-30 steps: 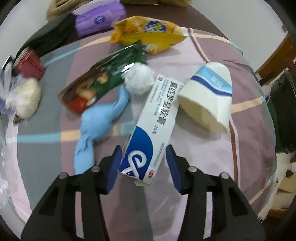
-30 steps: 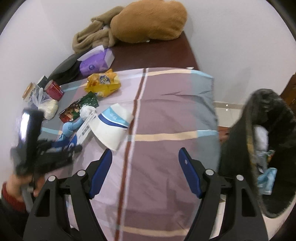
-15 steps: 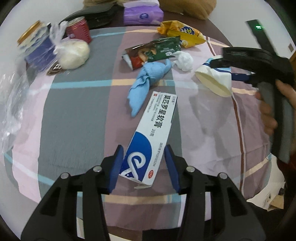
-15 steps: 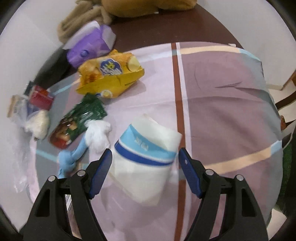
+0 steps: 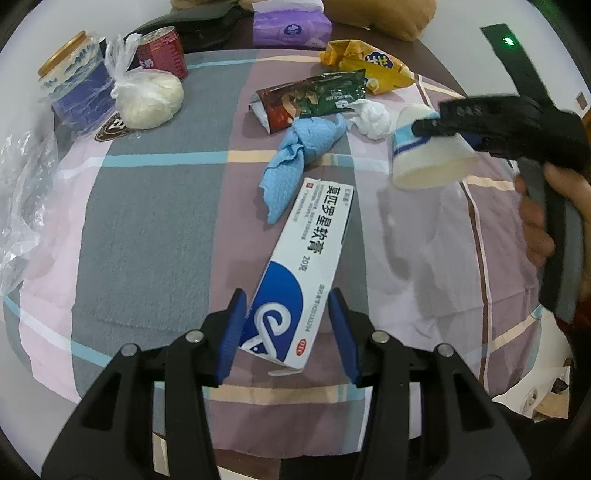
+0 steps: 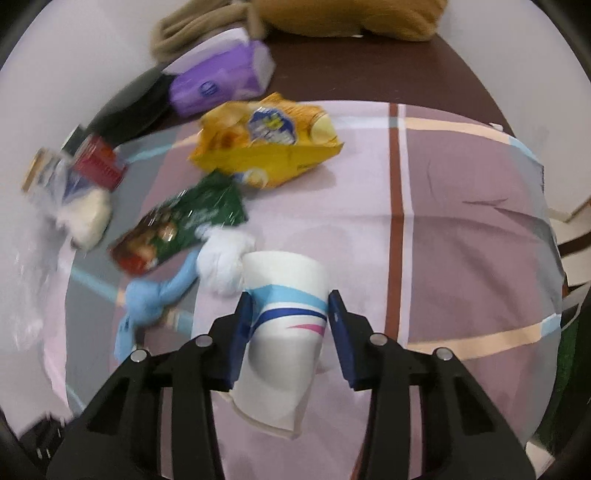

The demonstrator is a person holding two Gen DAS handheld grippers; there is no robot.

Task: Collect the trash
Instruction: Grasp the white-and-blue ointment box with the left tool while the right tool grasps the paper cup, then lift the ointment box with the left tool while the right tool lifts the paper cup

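Left gripper (image 5: 286, 325) clamps white-blue cardboard ointment box (image 5: 304, 273): light, stiff. Right gripper (image 6: 290, 325) pinches white paper cup (image 6: 286, 317) mid-wall: light, crushable.

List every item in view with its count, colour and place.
ointment box: 1, white-blue, in left tongs
paper cup: 1, white, blue stripes, in right tongs
blue tissue: 1, mid-cloth
white wad: 1, beside cup
green wrapper: 1, behind tissue
yellow chip bag: 1, far centre
purple tissue pack: 1, far edge
cans: 2, red and blue, far left
white bagged lump: 1, by cans
plaid cloth: 1, covering table
left tongs: shut
right tongs: shut
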